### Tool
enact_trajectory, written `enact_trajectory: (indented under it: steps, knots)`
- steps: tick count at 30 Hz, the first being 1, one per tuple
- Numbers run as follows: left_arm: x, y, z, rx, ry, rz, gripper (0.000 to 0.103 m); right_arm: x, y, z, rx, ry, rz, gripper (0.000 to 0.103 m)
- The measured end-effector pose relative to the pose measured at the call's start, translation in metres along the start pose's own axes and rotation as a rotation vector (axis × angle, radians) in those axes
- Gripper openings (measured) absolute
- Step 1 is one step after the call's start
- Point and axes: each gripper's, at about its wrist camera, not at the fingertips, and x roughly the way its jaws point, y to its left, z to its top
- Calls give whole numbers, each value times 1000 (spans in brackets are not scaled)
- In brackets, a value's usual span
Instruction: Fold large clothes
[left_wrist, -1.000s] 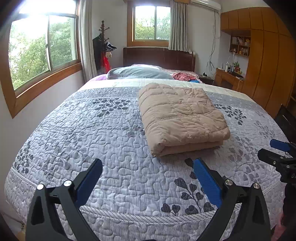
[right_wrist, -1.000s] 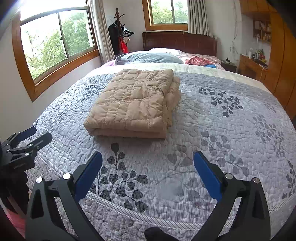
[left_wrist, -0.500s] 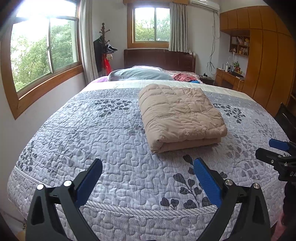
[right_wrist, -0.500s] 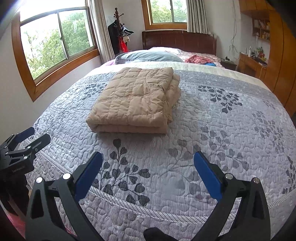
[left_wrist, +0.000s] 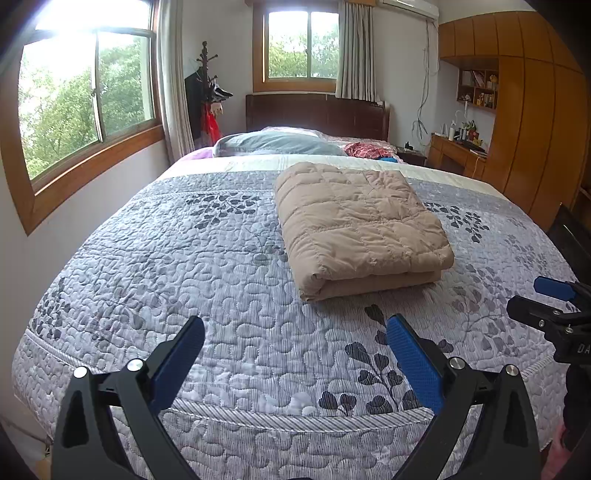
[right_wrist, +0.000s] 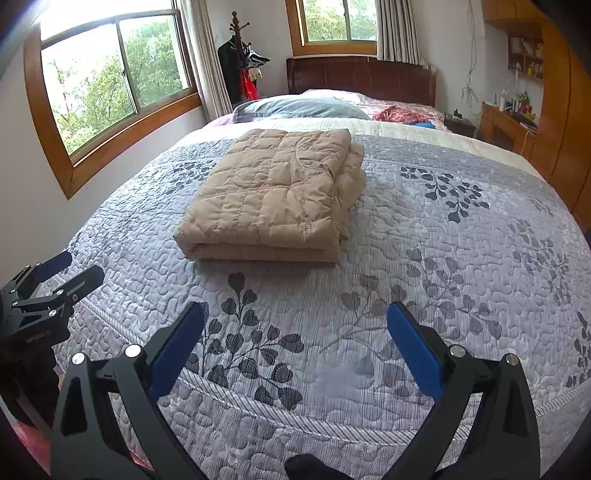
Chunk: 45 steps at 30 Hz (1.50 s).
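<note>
A tan quilted garment (left_wrist: 358, 225) lies folded into a thick rectangle on the grey leaf-patterned bedspread (left_wrist: 207, 258). It also shows in the right wrist view (right_wrist: 273, 195). My left gripper (left_wrist: 295, 354) is open and empty, held over the foot edge of the bed, well short of the garment. My right gripper (right_wrist: 295, 343) is open and empty too, at the same edge. The right gripper shows at the right rim of the left wrist view (left_wrist: 554, 306), and the left gripper shows at the left rim of the right wrist view (right_wrist: 48, 284).
Pillows (left_wrist: 277, 144) and a red cloth (left_wrist: 365, 149) lie at the head of the bed by the dark headboard (left_wrist: 317, 110). Windows are on the left wall, a coat stand (left_wrist: 207, 96) is in the corner, and wooden wardrobes (left_wrist: 535, 122) and a desk are on the right.
Both grippers have drawn back from the folded garment toward the foot of the bed and risen a little. The garment has not moved.
</note>
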Motion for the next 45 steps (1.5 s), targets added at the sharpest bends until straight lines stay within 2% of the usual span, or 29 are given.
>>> enact_trajectory:
  steps: [45]
  knots:
    - [7, 3, -2, -11, 27, -23, 99, 11, -3, 1, -9, 23, 13, 99]
